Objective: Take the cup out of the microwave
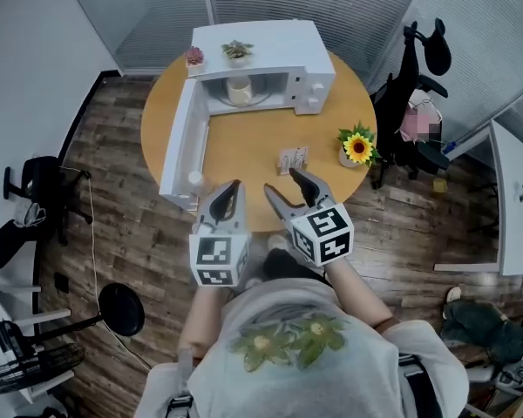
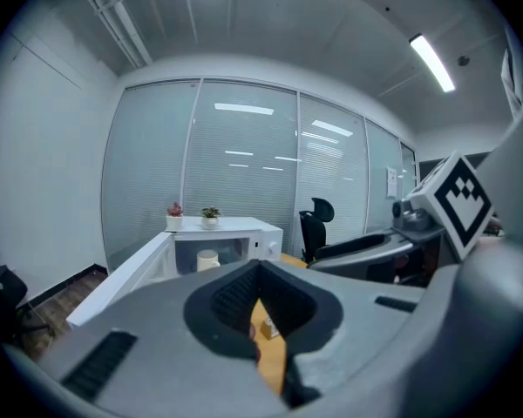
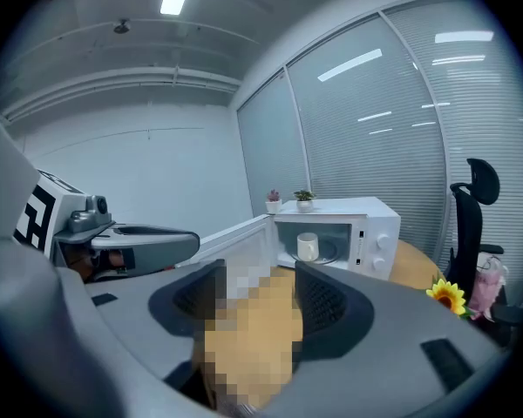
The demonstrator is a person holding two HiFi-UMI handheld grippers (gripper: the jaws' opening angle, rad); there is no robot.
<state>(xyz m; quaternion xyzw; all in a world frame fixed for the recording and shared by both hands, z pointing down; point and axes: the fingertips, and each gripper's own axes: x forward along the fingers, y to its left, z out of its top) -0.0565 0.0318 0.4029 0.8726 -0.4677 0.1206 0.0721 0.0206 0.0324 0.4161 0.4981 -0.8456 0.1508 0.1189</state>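
A cream cup (image 1: 239, 89) stands upright on the turntable inside the white microwave (image 1: 275, 43), whose door (image 1: 178, 144) hangs open to the left. The same cup (image 2: 207, 259) shows small and far ahead in the left gripper view, and the cup (image 3: 307, 246) shows likewise in the right gripper view. Both grippers hover over the near edge of the round wooden table (image 1: 244, 146), well short of the microwave. My left gripper (image 1: 234, 188) is shut with nothing in it. My right gripper (image 1: 281, 181) is open and empty.
A potted sunflower (image 1: 357, 146) stands at the table's right, and a small beige object (image 1: 292, 158) lies mid-table ahead of my right gripper. Two little potted plants (image 1: 216, 53) sit on the microwave. A black office chair (image 1: 414, 77) stands beyond the table's right edge.
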